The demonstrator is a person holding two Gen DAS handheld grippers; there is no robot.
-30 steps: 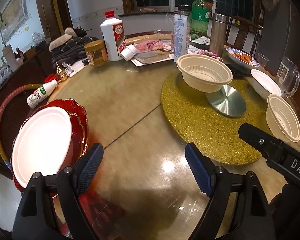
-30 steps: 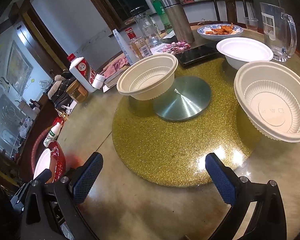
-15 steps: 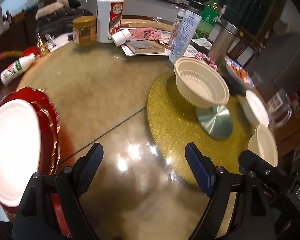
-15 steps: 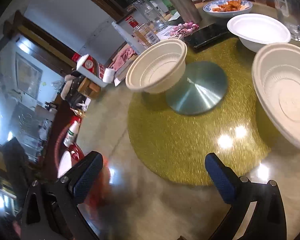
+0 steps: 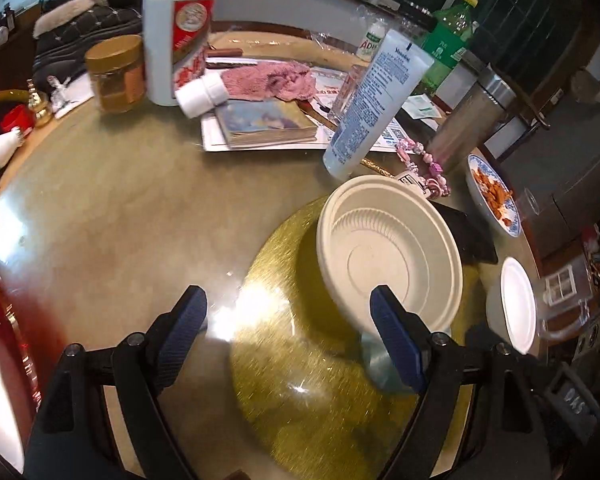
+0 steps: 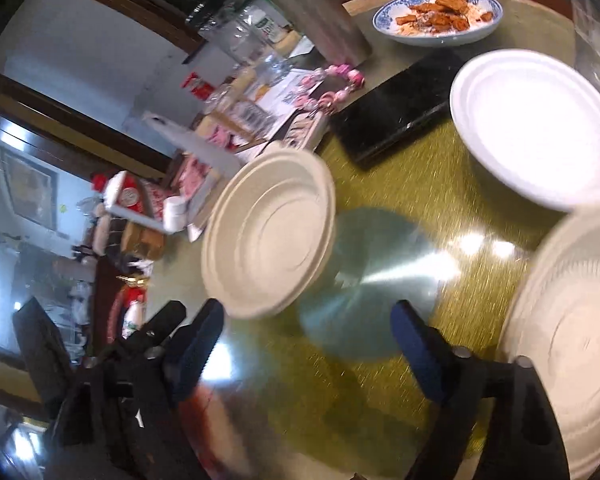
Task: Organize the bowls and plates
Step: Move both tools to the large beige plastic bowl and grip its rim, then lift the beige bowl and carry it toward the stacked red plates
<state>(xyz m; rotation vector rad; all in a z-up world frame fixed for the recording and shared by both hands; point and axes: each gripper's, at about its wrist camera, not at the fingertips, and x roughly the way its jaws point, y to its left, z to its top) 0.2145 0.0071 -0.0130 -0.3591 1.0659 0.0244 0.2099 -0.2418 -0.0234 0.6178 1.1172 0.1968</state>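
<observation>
In the left view, the left claw [image 5: 288, 332] is open with nothing in it, and the cream bowl [image 5: 388, 256] sits on the gold mat [image 5: 300, 400] just past its right finger, so it should slide one finger over the rim before it squeezes. In the right view, the right claw [image 6: 308, 344] has just been closing a bit but holds nothing; it hangs between that bowl and a second bowl [image 6: 572, 336], with a white bowl [image 6: 536, 124] farther back on the desk [image 5: 100, 200].

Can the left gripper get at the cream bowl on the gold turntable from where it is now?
Probably yes. The left gripper has open, empty jaws, and the cream bowl sits just ahead with its near rim by the right-side finger. Nothing lies between them on the gold turntable; the black slab is behind the bowl.
</observation>
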